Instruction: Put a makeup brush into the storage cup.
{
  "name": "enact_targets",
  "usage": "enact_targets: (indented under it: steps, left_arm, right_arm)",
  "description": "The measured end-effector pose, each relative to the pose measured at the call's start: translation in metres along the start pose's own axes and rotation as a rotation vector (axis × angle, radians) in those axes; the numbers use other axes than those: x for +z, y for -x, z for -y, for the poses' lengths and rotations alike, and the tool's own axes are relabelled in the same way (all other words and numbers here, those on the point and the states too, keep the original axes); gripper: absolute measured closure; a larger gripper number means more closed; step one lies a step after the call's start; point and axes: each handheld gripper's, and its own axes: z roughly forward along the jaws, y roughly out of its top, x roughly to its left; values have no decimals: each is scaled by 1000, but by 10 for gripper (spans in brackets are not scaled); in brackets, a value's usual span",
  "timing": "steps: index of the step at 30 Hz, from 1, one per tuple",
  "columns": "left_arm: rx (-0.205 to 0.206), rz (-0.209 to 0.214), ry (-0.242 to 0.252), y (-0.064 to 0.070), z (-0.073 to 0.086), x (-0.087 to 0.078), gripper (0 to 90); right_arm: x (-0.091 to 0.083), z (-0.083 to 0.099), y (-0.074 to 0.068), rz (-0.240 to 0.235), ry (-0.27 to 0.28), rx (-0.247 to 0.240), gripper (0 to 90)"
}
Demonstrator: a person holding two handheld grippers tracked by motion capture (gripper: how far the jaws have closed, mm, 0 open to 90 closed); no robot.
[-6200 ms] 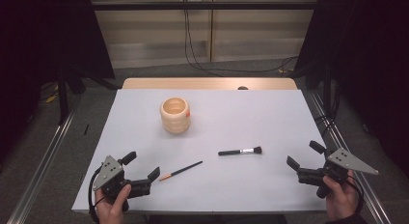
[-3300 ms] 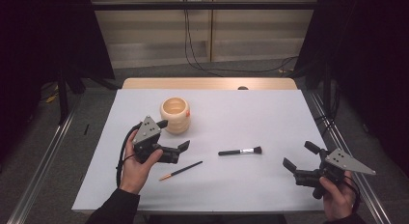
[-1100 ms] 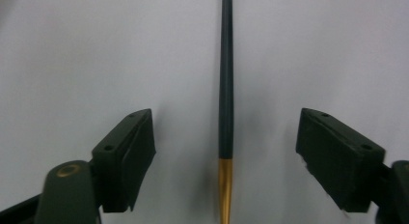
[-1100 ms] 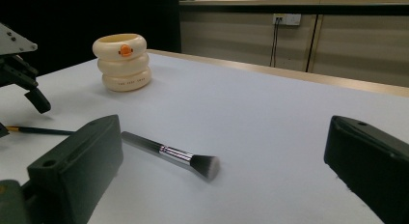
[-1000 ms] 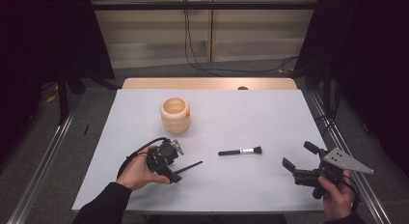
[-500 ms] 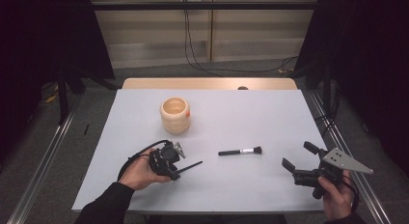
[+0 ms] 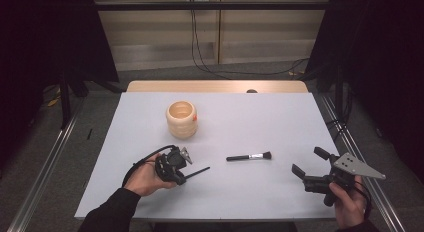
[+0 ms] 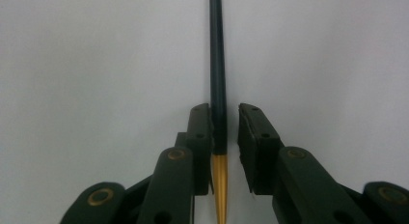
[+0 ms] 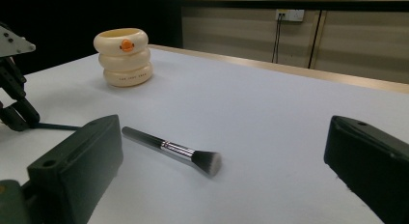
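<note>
Table [image 7: 280, 117] – white sheet, 1 of it. L gripper [image 8: 224, 130] down from beside holder since approx 3 s ago, now low at near-left of table, jaws straddling thin brush [image 8: 218, 79] – narrow gap, one jaw touching handle, not yet clamped. Pick-up looks imminent. Cream ring holder [image 7: 182, 119]: 1, behind L gripper, well apart. Brushes: 2 – thin one plus makeup brush [image 7: 249, 156] mid-table, unmoved. R gripper [image 7: 312, 167] near-right, wide open, empty, same spot throughout.
</note>
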Motion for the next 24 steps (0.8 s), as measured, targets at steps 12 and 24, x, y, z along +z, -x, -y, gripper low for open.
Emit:
enact_targets:
  steps: [12,24]
  left_arm:
    - [-9,2,-14,-1,-1,0,833]
    - [-19,1,5,-1,1,-1,835]
  right_arm:
    - [1,1,0,5,-11,-2,0]
    - [1,1,0,4,-13,-1,0]
